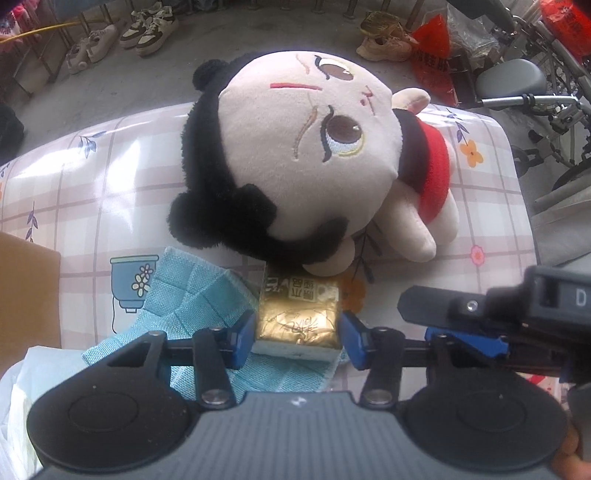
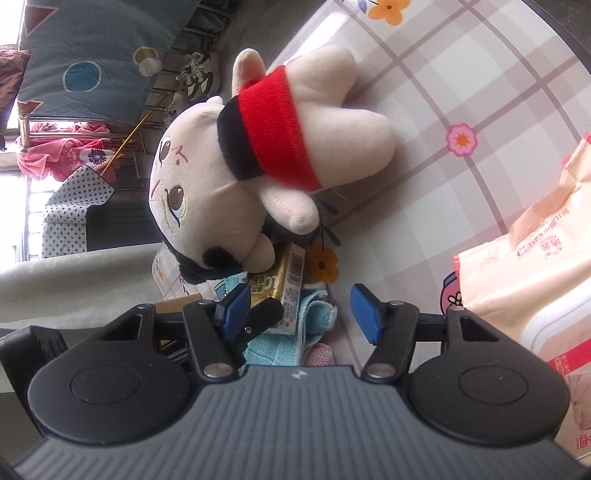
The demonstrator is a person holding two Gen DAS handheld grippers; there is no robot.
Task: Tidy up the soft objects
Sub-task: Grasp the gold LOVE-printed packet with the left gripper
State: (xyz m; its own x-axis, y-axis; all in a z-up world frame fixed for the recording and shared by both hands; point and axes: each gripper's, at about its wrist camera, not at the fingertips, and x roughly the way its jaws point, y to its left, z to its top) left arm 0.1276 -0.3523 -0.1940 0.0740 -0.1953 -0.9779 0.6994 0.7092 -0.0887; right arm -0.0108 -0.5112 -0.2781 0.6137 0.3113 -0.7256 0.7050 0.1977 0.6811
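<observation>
A plush doll [image 1: 295, 155] with black hair and a red band lies on its side on the checked tablecloth [image 1: 110, 177]; it also shows in the right wrist view [image 2: 236, 162]. A gold-wrapped pack [image 1: 298, 314] lies against the doll's head, partly on a folded light-blue cloth [image 1: 192, 295]. My left gripper [image 1: 297, 334] has its blue pads on both sides of the gold pack and grips it. My right gripper [image 2: 299, 308] is open and empty, just right of the gold pack [image 2: 280, 284] and above the blue cloth [image 2: 288, 332].
A cardboard box edge [image 1: 26, 288] stands at the left, with a white plastic bag [image 1: 18, 398] below it. A pink printed package [image 2: 528, 280] lies on the right. Shoes [image 1: 147, 29] and a wheelchair [image 1: 535, 103] stand on the floor beyond the table.
</observation>
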